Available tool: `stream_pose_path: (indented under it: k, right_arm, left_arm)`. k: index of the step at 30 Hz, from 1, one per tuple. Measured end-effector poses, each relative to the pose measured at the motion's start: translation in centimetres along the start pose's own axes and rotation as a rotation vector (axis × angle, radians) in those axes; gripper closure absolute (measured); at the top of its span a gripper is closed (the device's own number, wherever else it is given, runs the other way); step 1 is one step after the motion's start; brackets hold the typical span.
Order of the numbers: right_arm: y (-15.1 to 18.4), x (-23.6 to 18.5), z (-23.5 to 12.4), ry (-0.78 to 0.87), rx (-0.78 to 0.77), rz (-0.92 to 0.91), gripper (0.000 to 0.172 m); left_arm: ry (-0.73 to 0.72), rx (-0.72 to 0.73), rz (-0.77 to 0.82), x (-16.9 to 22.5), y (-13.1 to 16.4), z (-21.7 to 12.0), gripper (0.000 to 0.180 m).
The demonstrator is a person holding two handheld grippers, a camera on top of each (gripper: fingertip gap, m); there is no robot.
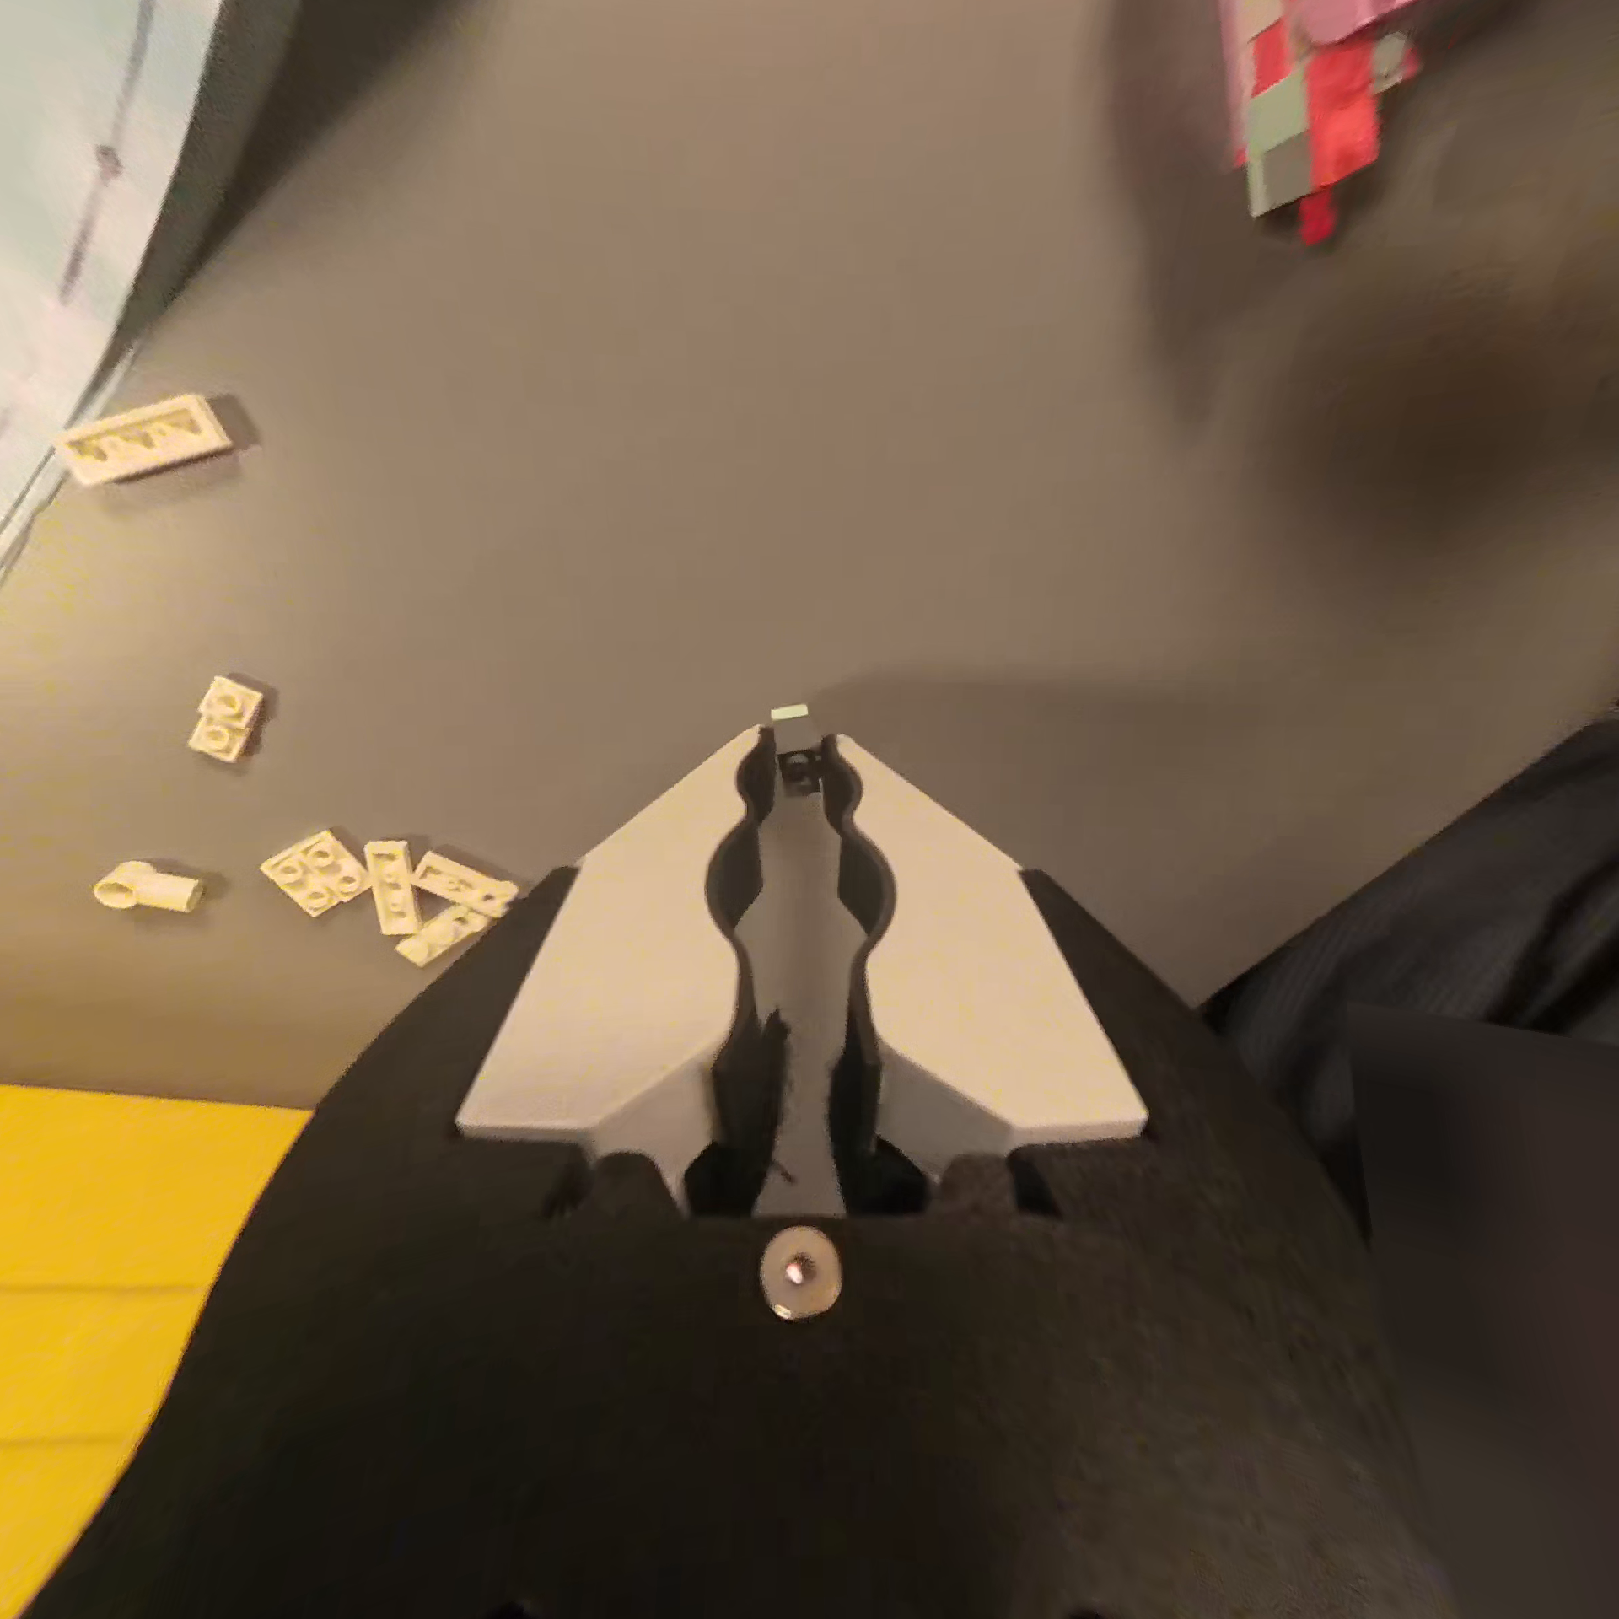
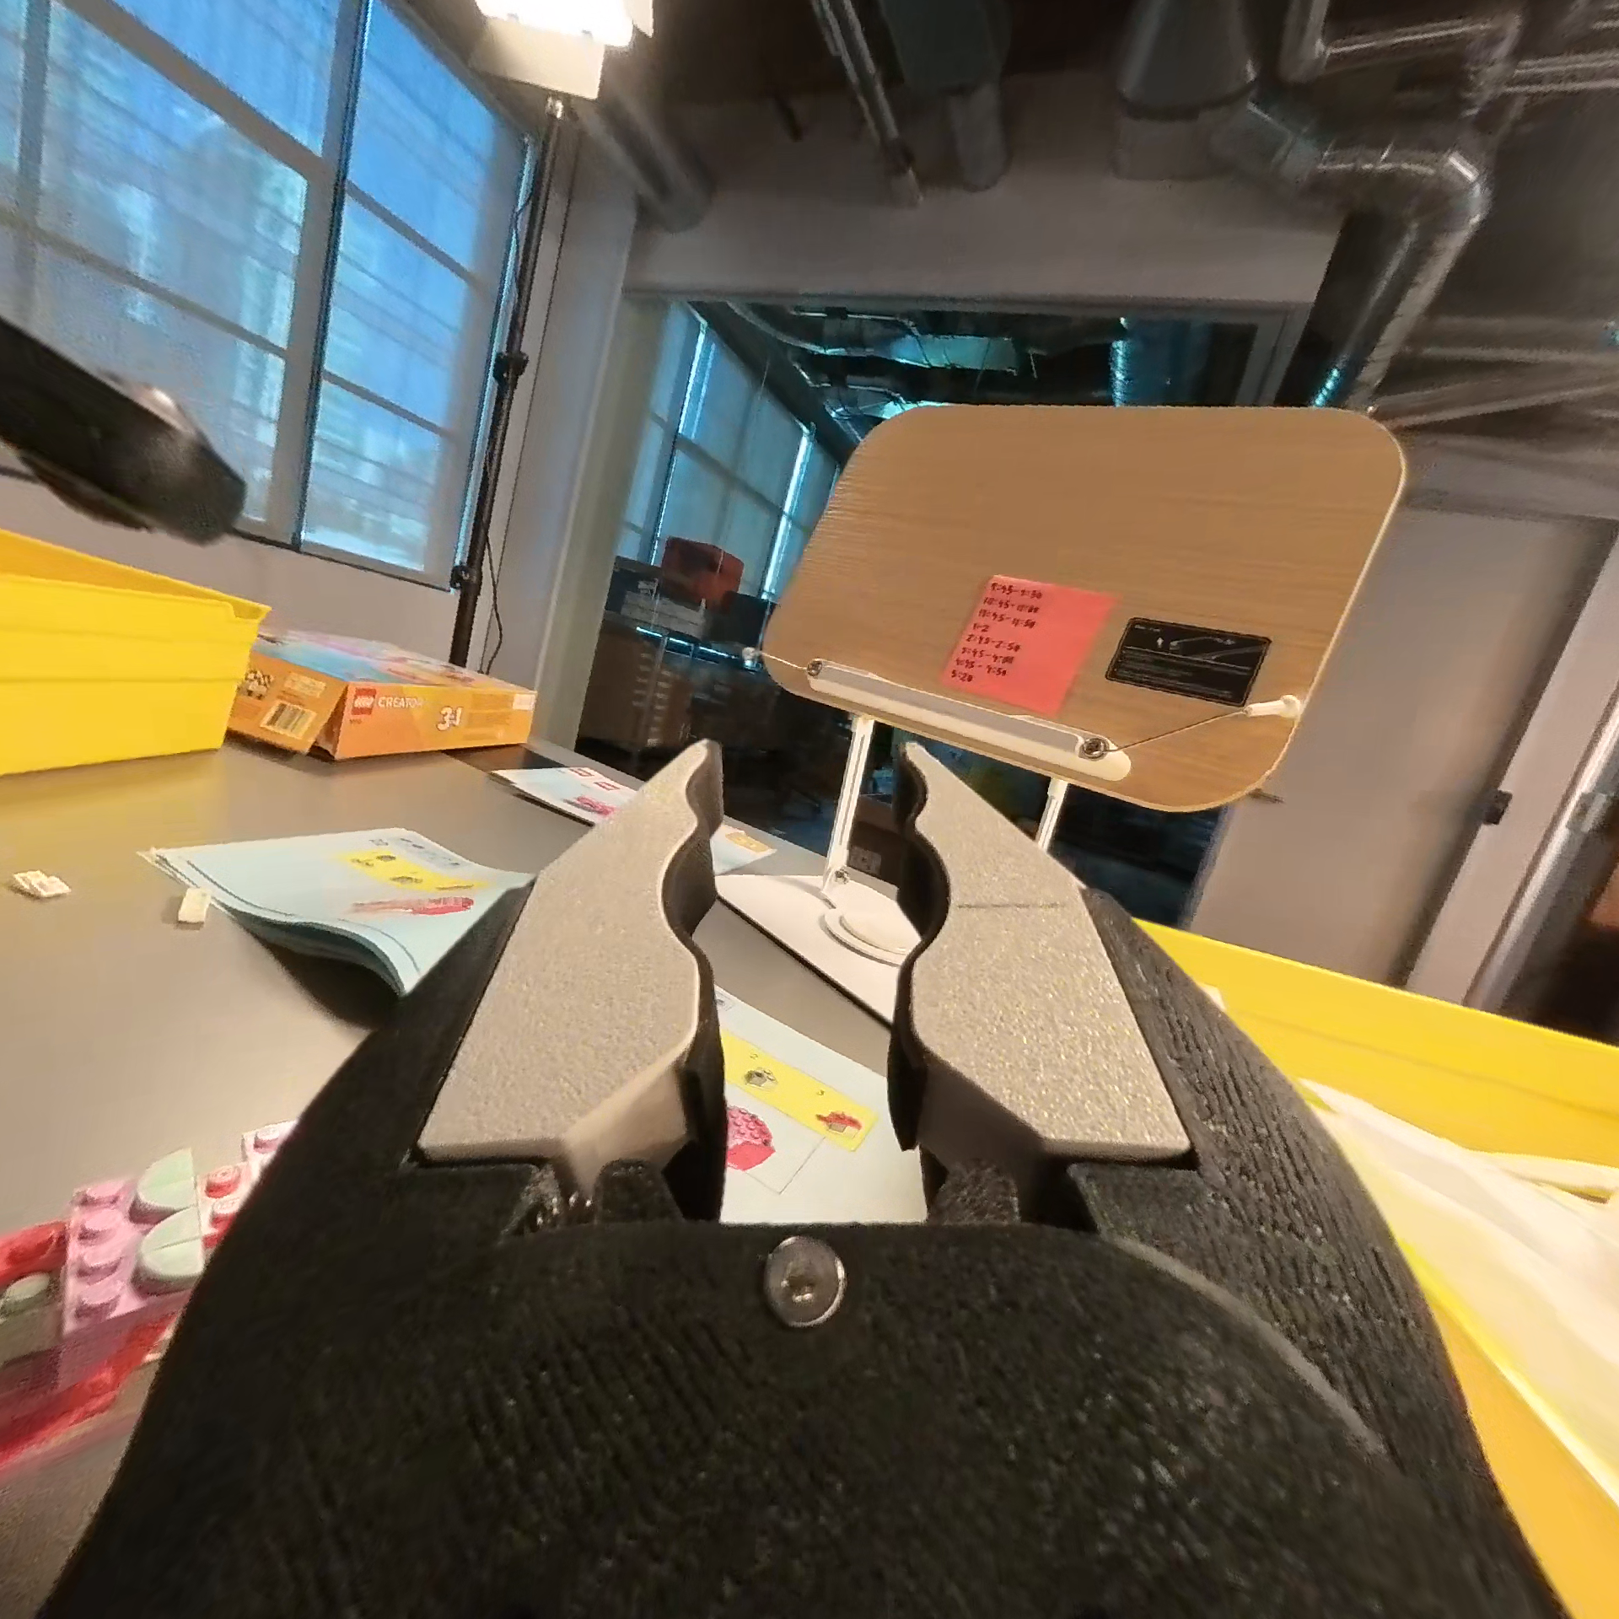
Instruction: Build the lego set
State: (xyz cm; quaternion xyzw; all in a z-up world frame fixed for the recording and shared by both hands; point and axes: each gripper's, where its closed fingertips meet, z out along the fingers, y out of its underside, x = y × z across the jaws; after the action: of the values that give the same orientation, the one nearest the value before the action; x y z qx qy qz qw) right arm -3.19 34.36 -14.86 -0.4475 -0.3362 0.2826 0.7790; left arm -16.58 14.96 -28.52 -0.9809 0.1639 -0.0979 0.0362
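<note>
In the left wrist view my left gripper [image 1: 795, 746] is shut on a small grey brick [image 1: 793, 734] with a pale green top, pinched at the very fingertips above the grey table [image 1: 701, 394]. A blurred pink, red and grey brick model [image 1: 1314, 114] lies at the far right. In the right wrist view my right gripper [image 2: 810, 771] is open with nothing between its fingers, held above an open instruction booklet page [image 2: 788, 1113]. The same brick model [image 2: 131, 1244] lies at the lower left of that view.
Several loose white plates [image 1: 324, 872], a long white plate [image 1: 144, 438] and a white tube piece [image 1: 144, 887] lie at the left. A yellow bin [image 1: 105, 1270] is near. A wooden book stand [image 2: 1095, 596], a second booklet [image 2: 350, 885], an orange box [image 2: 377, 701], yellow trays [image 2: 105, 666] and a yellow bin [image 2: 1402, 1051] surround the right gripper.
</note>
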Motion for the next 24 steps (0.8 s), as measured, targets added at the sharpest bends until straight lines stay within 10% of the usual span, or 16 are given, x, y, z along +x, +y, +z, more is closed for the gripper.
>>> stream_pose_path:
  k: [12,24]
  right_arm:
    - [-0.5,0.2,-0.5,0.005,0.017,0.027,0.137]
    - [-0.4,1.3,-0.9,0.048,0.015,0.060,0.139]
  left_arm:
    - [-0.017,0.008,-0.172,0.2,-1.7,0.5,0.144]
    - [-0.156,0.732,-0.330,-2.2,0.5,-8.8,0.127]
